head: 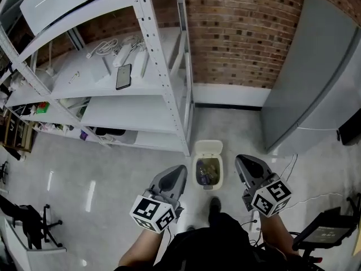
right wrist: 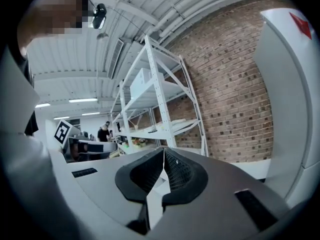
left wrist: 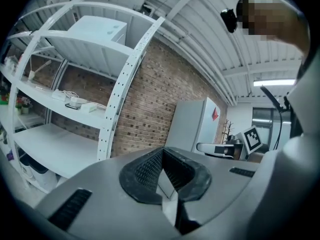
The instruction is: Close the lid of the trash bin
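A small white trash bin (head: 198,173) stands on the floor in the head view, just past my foot (head: 214,206). Its lid (head: 207,148) is swung up and back, and rubbish shows inside. My left gripper (head: 179,172) hangs to the bin's left, and my right gripper (head: 243,163) to its right, both above it and apart from it. Both are shut with nothing between the jaws. The left gripper view shows the left gripper (left wrist: 162,156) pointing up at the shelves and brick wall. The right gripper (right wrist: 163,156) points the same way. The bin is absent from both gripper views.
A white metal shelf rack (head: 163,83) with cables and a phone stands left of the bin. A grey cabinet (head: 310,89) stands to the right, against a brick wall (head: 237,33). Cables (head: 293,165) lie on the floor at right. An office chair (head: 28,222) is at far left.
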Available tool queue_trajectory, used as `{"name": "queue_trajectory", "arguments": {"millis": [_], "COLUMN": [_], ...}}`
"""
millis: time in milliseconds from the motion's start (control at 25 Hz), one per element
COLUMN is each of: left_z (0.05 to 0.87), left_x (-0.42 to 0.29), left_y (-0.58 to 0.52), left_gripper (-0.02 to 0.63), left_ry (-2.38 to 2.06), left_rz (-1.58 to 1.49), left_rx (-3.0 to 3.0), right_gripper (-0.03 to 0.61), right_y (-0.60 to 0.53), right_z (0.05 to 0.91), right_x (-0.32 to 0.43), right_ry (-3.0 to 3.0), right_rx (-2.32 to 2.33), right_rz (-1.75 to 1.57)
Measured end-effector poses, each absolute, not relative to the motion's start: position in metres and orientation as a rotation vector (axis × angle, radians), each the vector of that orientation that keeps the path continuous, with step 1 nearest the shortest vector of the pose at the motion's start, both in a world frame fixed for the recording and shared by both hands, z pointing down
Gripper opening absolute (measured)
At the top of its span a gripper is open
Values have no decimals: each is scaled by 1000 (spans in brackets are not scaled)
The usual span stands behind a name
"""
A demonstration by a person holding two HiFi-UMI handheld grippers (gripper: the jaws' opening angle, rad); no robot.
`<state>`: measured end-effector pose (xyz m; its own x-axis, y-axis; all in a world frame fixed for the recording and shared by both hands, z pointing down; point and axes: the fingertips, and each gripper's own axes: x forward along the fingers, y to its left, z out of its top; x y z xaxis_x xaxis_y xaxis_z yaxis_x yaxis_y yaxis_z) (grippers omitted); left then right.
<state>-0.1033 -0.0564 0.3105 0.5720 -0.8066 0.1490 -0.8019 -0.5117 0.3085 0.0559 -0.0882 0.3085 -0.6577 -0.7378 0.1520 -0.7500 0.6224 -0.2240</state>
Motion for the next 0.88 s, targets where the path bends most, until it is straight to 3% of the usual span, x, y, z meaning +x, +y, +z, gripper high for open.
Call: {"name": "queue_trajectory", "arguments": {"millis": [280,880], "left_z": [331,468], "left_x": [-89,-104], "left_y": [-145,-259], "left_gripper": [-12,-12], "left_ry": [-1351,-1189], "left_rz": [9,201], "left_rx": [2397,2254], "right_gripper": [9,9], "right_y": [-187,-297], "right_z": [334,471], "right_x": [60,31], "right_ry": [-2770,-2559], "right_rx": [1164,1175], "right_rz": [444,671]}}
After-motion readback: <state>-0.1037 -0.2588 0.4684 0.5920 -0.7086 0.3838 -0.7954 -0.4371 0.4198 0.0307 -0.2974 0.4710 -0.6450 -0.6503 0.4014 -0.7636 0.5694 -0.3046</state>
